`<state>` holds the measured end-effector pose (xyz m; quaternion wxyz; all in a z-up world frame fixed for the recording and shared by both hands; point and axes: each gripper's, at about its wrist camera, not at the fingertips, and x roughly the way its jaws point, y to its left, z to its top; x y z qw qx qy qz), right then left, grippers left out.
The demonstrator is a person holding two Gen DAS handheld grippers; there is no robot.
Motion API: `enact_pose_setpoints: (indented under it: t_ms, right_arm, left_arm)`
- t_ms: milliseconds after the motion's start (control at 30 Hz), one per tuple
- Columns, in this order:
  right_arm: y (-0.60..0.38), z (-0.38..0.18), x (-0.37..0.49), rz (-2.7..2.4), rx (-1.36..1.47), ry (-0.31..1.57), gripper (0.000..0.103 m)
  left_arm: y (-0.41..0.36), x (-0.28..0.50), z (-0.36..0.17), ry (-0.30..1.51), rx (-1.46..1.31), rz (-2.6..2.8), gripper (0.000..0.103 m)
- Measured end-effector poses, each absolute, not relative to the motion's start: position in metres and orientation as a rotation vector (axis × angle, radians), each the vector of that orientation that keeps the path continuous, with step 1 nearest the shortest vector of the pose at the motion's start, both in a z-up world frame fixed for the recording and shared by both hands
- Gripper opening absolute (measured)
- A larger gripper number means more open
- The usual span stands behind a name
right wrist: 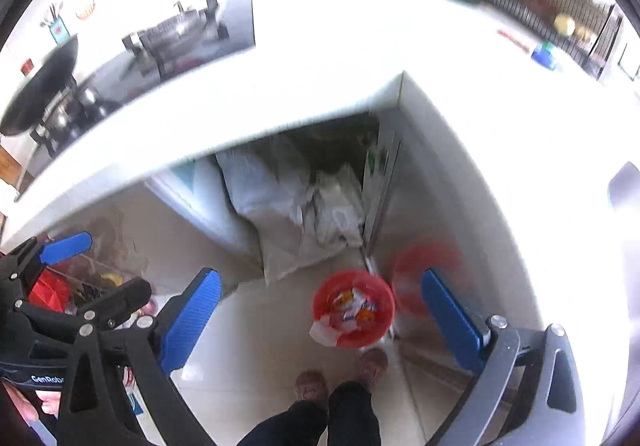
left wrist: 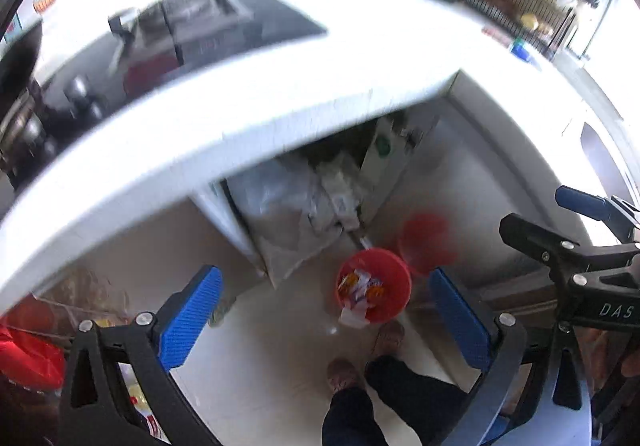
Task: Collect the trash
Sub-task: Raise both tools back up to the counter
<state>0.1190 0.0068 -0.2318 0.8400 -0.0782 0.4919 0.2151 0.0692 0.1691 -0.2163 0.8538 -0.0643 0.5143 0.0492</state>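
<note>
You hold both grippers high above the kitchen floor, looking down past the edge of the white worktop [left wrist: 304, 58]. Your left gripper [left wrist: 324, 320] has its blue pads spread wide with nothing between them, and your right gripper [right wrist: 320, 320] is spread just as wide and equally empty. The right gripper also shows at the right edge of the left wrist view, and the left one at the left edge of the right wrist view. On the floor below stands a red bin [left wrist: 394, 282], close to your feet [left wrist: 362, 356] and just beside the cabinet front on its right. Inside the bin lie crumpled wrappers [left wrist: 360, 284] in white and orange, and one white scrap hangs over its near rim. Under the worktop, behind the bin, pale plastic bags [right wrist: 280, 198] fill an open recess. A black stove [left wrist: 188, 26] sits on the worktop to the left, with a dark pan [right wrist: 40, 90] near it.
</note>
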Motion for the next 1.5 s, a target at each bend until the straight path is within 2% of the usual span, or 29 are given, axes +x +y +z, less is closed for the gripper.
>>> enact_pose_setpoints:
  t_ms: [233,500,1067,1500]
  right_arm:
    - [-0.002,-0.168,0.105,0.434,-0.187,0.932,0.102]
    - [-0.018,-0.125,0.101,0.387,-0.181,0.835,0.102]
    - [-0.07,-0.092,0.133,0.252,-0.091,0.766,0.102]
    - [-0.121,-0.102,0.205,0.131,-0.003,0.817,0.102]
  left_arm:
    - [0.168,0.073,-0.146,0.963,-0.144,0.07,0.103]
    - [0.149,0.083,-0.098,0.874,-0.072,0.009,0.103]
    - [0.084,0.152,-0.061,0.832,0.007,-0.19,0.103]
    - [0.022,0.261,-0.079,0.897,0.087,-0.29,0.103]
